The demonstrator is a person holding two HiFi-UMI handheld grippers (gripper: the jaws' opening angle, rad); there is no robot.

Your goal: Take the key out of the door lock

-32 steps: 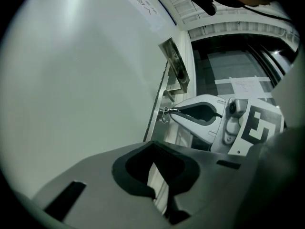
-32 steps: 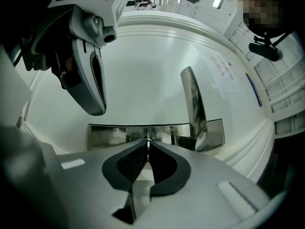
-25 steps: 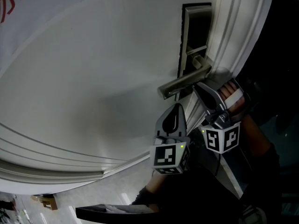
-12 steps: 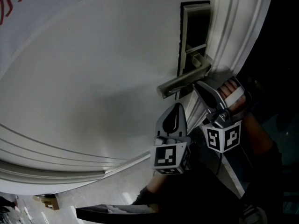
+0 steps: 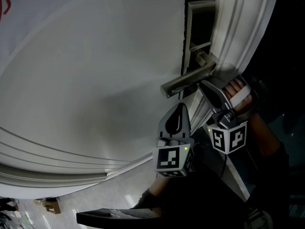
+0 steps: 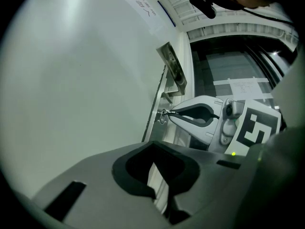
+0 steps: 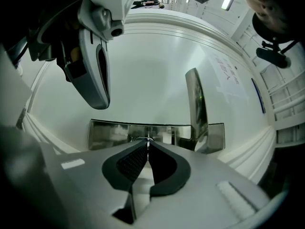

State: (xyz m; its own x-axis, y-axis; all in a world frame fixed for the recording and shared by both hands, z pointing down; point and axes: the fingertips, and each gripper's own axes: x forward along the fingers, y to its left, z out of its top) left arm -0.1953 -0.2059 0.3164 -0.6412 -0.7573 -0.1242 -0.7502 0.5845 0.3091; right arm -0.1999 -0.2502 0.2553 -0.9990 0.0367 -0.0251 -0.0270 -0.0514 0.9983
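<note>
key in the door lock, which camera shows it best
The right gripper view: the key sits close and centred, a thin edge-on sliver pinched in the right tongs in front of the lock plate. The left gripper view shows it small, at those tongs' tips. The head view hides it behind the door handle.

red marks (image 5: 5,8) on door (image 5: 95,80), perhaps lettering, illegible

1 door (image 5: 95,80), 1 lock plate (image 5: 200,18) on it, 1 lever handle (image 5: 188,80) on the lock plate, 1 key (image 6: 163,114) at the lock plate. 2 grippers near the lock plate: left gripper (image 5: 180,108), right gripper (image 5: 203,85).
</note>
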